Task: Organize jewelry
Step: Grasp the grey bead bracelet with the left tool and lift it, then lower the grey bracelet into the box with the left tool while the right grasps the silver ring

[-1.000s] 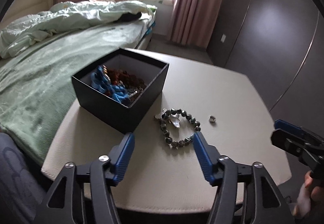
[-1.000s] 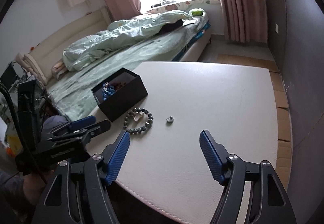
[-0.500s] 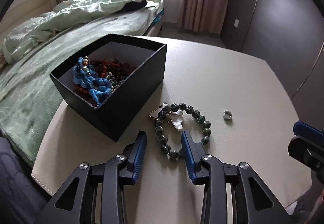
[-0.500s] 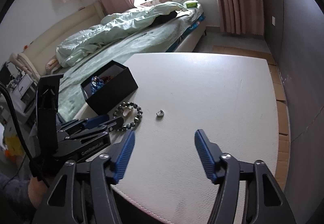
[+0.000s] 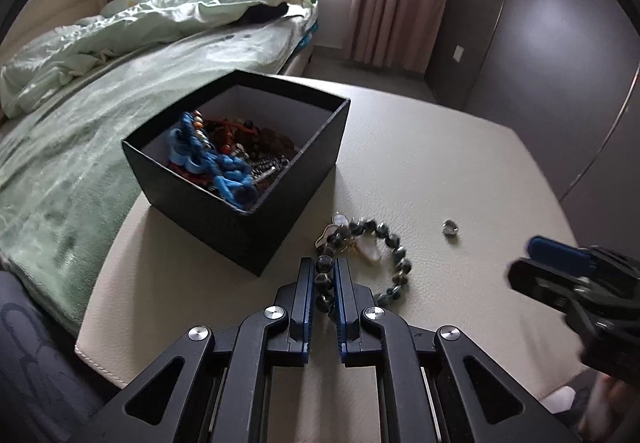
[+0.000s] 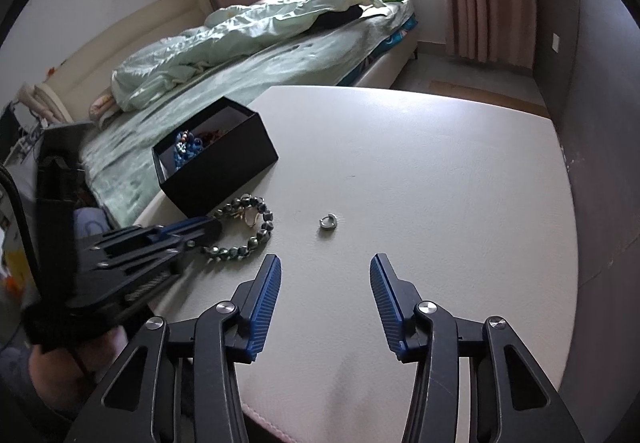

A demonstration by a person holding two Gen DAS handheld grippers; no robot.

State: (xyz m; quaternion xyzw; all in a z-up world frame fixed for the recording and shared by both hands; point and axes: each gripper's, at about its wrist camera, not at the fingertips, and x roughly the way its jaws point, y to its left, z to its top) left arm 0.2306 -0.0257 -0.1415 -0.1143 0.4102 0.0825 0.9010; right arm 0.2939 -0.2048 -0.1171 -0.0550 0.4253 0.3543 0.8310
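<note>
Two tongs closing: left tongs (image 5: 322,275) pinch the bracelet (image 5: 374,263) just right of the box (image 5: 288,179); right tongs (image 6: 324,263), empty, face the ring (image 6: 328,222) farther ahead.

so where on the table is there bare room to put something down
Bare: the table's far and right side, beyond the ring. Crowded: the near left, where the black box, the beaded bracelet and the left tool closing on it sit together.

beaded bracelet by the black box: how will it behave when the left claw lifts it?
Likely floppy: the beaded bracelet is a loose strand of separate round beads, so the ungripped loop should sag. The left claw is closing on only a few beads, and smooth round beads may slip. The pale pendants will probably dangle and swing.
</note>
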